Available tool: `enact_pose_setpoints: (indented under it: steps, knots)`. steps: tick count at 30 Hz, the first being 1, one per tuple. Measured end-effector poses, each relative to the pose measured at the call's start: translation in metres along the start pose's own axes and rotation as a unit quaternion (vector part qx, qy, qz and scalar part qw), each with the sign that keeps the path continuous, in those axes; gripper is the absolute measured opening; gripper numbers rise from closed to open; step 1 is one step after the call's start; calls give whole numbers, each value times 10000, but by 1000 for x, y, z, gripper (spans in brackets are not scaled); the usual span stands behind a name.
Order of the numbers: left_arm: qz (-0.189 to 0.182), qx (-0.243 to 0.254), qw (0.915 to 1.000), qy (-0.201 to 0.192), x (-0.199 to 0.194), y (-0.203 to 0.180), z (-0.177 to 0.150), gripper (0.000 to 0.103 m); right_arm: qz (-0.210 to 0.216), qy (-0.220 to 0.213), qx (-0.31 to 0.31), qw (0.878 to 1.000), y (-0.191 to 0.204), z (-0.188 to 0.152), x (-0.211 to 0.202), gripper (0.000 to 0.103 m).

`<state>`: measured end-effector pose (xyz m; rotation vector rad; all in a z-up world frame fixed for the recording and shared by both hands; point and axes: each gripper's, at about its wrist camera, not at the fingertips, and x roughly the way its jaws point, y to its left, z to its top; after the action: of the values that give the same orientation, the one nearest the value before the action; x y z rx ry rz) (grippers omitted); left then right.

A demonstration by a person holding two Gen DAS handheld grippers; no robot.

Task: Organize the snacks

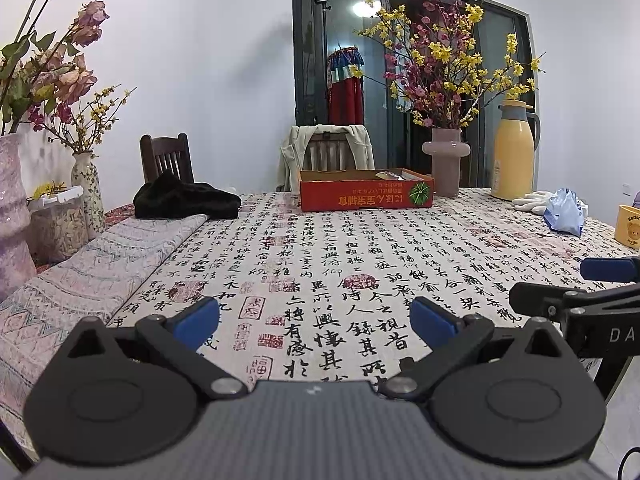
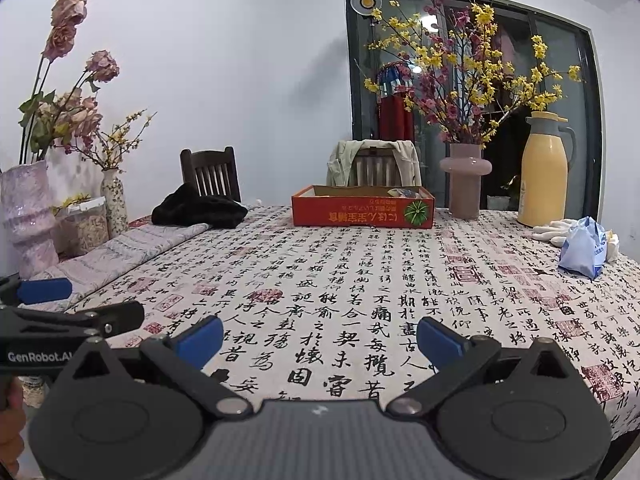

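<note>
Left wrist view: the left gripper (image 1: 314, 316) sits low at the near edge of the table, its blue pads spread wide with nothing but the calligraphy tablecloth (image 1: 340, 248) between them. Dead ahead and well apart, at the far side of the table, stands the red cardboard box (image 1: 366, 196) — its long side runs across the gripper's line of sight, so the fingers face its broad front wall. Some wrapped packets (image 1: 394, 175) peek over the rim toward the box's right end; what they are is too small to tell. Off to the right, also far out, a blue plastic bag (image 1: 566, 212) lies beside white gloves (image 1: 532, 202). The right gripper (image 1: 576, 292) pokes in at the right edge.

Right wrist view: the right gripper (image 2: 320, 338) is likewise opened wide and empty, hovering over bare cloth. The box (image 2: 362, 212) lies straight ahead, a touch right of centre, long axis again crosswise, with packets (image 2: 404, 193) showing at its right end. The blue bag (image 2: 582, 254) lies ahead and to the right, clearly on this gripper's side — I'd judge the right hand the nearer one for it.

No loose snack shows on the open cloth, so the scene fits either snacks gathered in the box or more waiting in that bag; I can't settle which.
</note>
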<state>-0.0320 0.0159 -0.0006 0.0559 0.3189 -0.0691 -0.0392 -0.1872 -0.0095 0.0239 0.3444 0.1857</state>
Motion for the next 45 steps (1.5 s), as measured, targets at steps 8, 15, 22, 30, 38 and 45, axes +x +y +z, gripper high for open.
enact_pose_setpoints:
  steps: [8,15,22,30,38,45]
  knots:
    - [5,5,10000,17,1,-1,0,103,12,-25,-28,10000,2,-2,-1,103]
    - [4,13,10000,16,1,-3,-1,103,17,-17,-10,10000,1,-1,0,103]
    - [-2,26,10000,31,1,-4,-2,103,-13,-47,-15,10000,0,-1,-1,103]
    - [7,36,10000,27,0,-4,-2,103,-28,-46,38,10000,-1,-1,-1,103]
    - [-12,43,10000,7,0,-4,-2,103,-13,-71,18,10000,0,-2,-2,103]
    - [-30,90,10000,8,1,-5,-3,103,1,-58,17,10000,1,-3,-2,103]
